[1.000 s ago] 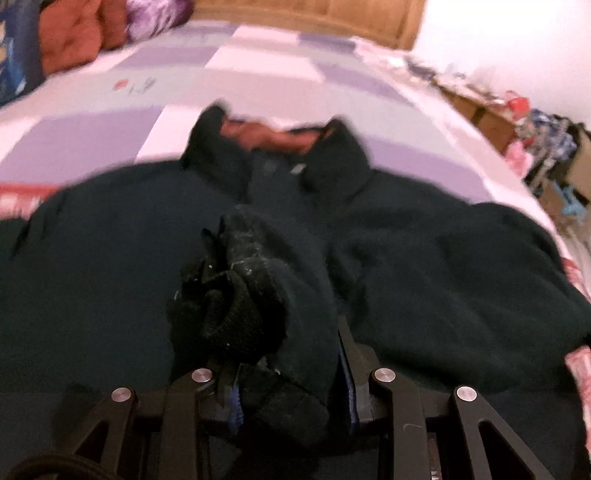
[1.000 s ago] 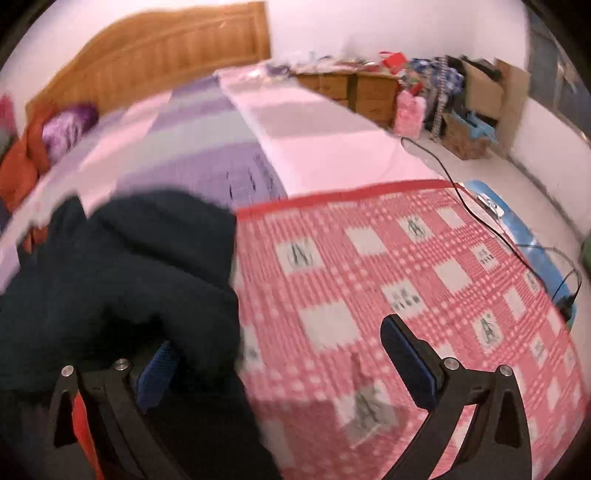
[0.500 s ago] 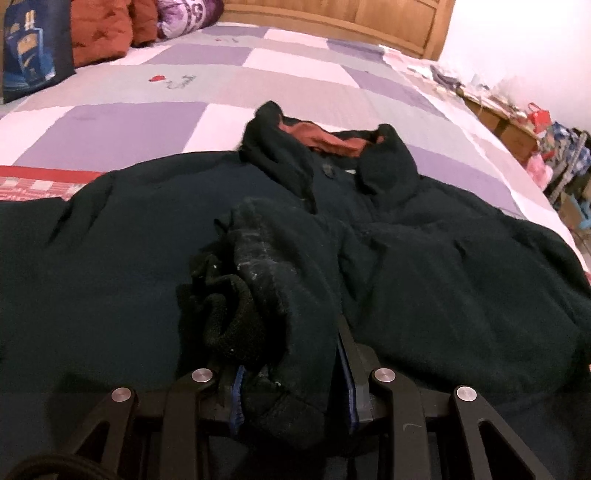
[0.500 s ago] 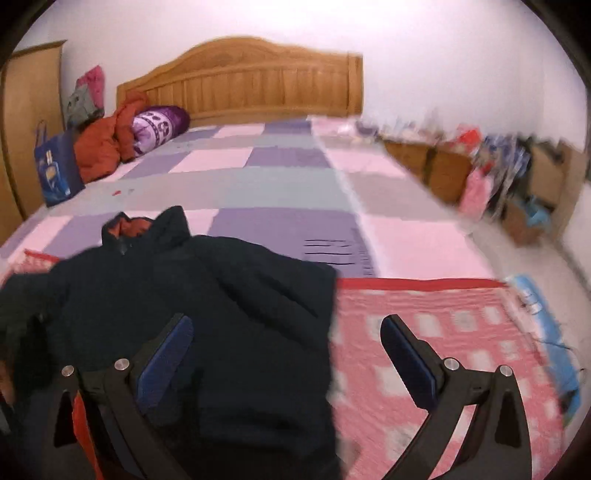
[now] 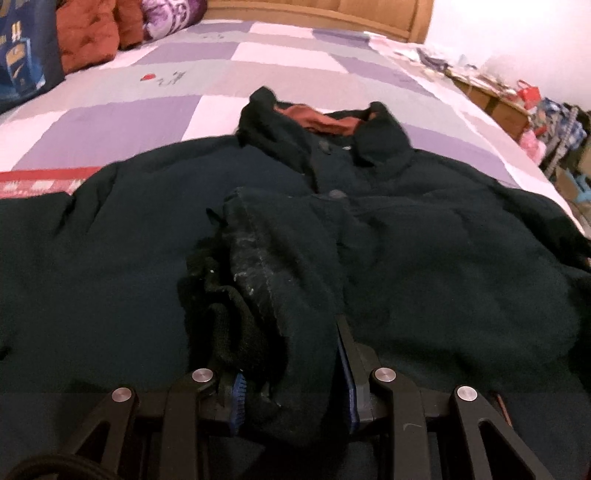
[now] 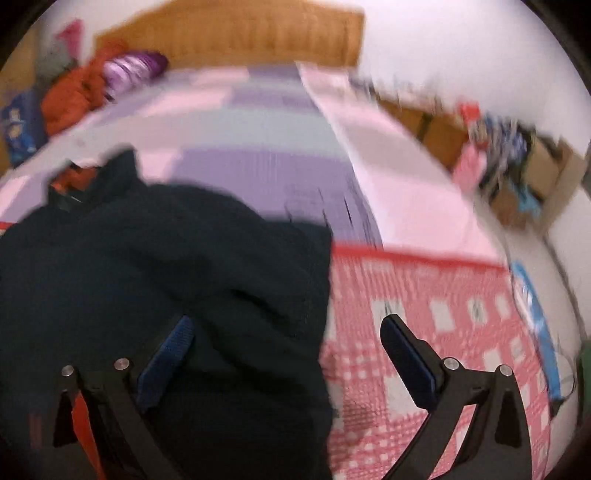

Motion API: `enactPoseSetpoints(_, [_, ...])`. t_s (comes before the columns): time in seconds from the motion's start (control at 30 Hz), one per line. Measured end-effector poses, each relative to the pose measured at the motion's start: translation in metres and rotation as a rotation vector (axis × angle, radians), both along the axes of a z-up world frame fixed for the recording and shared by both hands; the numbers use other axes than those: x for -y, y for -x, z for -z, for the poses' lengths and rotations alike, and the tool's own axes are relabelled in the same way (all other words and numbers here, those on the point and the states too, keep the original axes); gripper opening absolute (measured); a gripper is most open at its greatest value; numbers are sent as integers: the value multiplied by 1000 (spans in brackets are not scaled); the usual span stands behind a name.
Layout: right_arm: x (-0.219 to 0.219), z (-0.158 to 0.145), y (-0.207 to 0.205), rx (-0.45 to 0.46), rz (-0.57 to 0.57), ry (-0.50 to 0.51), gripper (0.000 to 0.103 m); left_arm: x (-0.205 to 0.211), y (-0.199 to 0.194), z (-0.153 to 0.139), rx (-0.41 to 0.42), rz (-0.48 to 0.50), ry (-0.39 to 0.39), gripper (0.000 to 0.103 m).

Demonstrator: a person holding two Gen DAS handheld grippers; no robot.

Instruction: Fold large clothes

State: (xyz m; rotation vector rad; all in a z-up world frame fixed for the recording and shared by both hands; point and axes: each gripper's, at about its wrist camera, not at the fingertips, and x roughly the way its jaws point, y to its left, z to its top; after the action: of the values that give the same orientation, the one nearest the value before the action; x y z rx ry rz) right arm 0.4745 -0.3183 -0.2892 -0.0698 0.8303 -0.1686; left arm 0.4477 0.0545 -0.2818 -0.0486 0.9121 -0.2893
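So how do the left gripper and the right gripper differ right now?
The left gripper is clamped on the jacket's sleeve cuff; the right gripper holds nothing. The left's jaws are narrow around bunched cloth; the right's stand wide apart, above the jacket's edge and the red checked blanket. Both have black fingers with blue pads.

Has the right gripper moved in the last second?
Yes. The right gripper swung toward the headboard, which now fills the top of its view; the coat now lies between its open jaws.
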Motion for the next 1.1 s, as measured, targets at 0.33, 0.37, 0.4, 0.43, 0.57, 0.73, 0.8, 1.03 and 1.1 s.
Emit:
enactPoseSetpoints(0.33, [-31,49,-20,-177,-45,-42,103,-28,-14,-2,-29,-74,-10,55])
enactPoseSetpoints(0.37, [-32,49,-18,-178,-49,-30,103,-29,-17,-7,-20,-79,-10,55])
enactPoseSetpoints(0.4, [-34,50,-18,-173,-53,-19,103,-32,-17,-10,-14,-89,-5,55])
enactPoseSetpoints(0.43, [-35,52,-16,-160,-54,-9,103,-40,-15,-14,-9,-114,3,55])
enactPoseSetpoints(0.57, [-27,56,-14,-108,-46,-11,103,-64,6,-23,-7,-197,-44,53])
enactPoseSetpoints(0.73, [-38,57,-27,-104,-48,-2,103,0,14,-53,85,-51,-124,58])
enactPoseSetpoints(0.8, [-40,49,-28,-132,-37,9,103,42,10,-59,98,18,-92,67])
enactPoseSetpoints(1.03, [-69,14,-22,-19,-123,-80,99,135,-41,-4,-14,34,-81,75])
enactPoseSetpoints(1.1, [-66,30,-35,-104,-99,-2,99,123,-56,22,-57,-10,-154,76])
